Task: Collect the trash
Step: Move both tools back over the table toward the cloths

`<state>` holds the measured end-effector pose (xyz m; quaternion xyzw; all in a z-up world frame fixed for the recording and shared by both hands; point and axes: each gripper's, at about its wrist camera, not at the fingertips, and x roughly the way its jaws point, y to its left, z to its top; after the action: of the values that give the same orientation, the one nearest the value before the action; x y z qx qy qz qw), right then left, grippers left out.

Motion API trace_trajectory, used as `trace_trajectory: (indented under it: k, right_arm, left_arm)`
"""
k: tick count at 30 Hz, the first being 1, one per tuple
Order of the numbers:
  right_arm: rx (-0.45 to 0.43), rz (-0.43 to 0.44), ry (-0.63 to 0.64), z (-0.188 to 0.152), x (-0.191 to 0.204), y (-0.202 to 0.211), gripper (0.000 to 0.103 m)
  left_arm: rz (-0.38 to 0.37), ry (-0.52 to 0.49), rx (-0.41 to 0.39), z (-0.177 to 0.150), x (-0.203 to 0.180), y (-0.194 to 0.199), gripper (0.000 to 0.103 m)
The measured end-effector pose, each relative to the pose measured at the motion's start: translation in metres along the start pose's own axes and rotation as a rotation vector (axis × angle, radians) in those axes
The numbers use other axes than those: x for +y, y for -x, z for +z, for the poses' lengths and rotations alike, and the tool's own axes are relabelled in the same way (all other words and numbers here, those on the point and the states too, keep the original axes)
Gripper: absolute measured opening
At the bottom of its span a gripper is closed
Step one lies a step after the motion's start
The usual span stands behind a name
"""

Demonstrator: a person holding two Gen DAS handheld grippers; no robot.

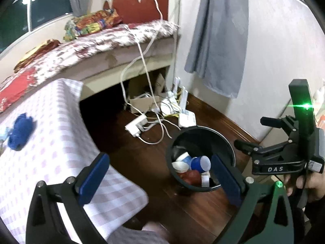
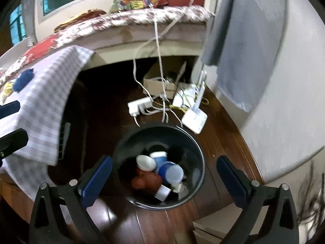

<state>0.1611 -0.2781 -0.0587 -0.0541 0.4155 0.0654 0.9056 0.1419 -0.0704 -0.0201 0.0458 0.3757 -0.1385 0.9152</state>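
Note:
A black trash bin [image 1: 227, 140] stands on the wooden floor, holding blue and white paper cups [image 1: 201, 163] and a red crumpled piece [image 1: 190, 178]. My left gripper [image 1: 160, 174] hangs above and in front of it, open, with nothing between its blue pads [image 1: 93, 179]. My right gripper [image 2: 165, 180] is straight above the bin [image 2: 200, 152], also open and empty, with the cups [image 2: 170, 170] below it. On the checkered tablecloth [image 1: 50, 162] at the left lies a blue crumpled piece [image 1: 20, 132], also in the right wrist view [image 2: 23, 79] beside a yellow scrap [image 2: 7, 88].
A white power strip [image 1: 136, 125], loose cables, routers [image 1: 186, 119] and a cardboard box [image 1: 142, 101] lie on the floor behind the bin, under a bed [image 1: 113, 38] with a floral cover. A grey curtain [image 1: 219, 40] hangs at the wall. A hand [image 1: 310, 185] holds the right tool's frame [image 1: 280, 160].

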Motion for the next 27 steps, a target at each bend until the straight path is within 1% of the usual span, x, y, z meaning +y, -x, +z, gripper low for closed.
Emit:
trace_trajectory:
  k: [10, 19, 21, 27]
  right_arm:
    - [-0.101, 0.083, 0.078, 0.036, 0.067, 0.032, 0.103]
    - [-0.155, 0.183, 0.165, 0.062, 0.135, 0.044, 0.103]
    - [-0.159, 0.208, 0.186, 0.067, 0.152, 0.044, 0.103]
    - [-0.174, 0.288, 0.257, 0.079, 0.204, 0.047, 0.103]
  left_arm:
    - [0.095, 0.079, -0.056, -0.009, 0.051, 0.043, 0.101]
    - [0.228, 0.191, -0.104, -0.027, 0.118, 0.078, 0.101]
    - [0.263, 0.229, -0.122, -0.032, 0.137, 0.088, 0.101]
    - [0.359, 0.305, -0.138, -0.049, 0.181, 0.11, 0.101]
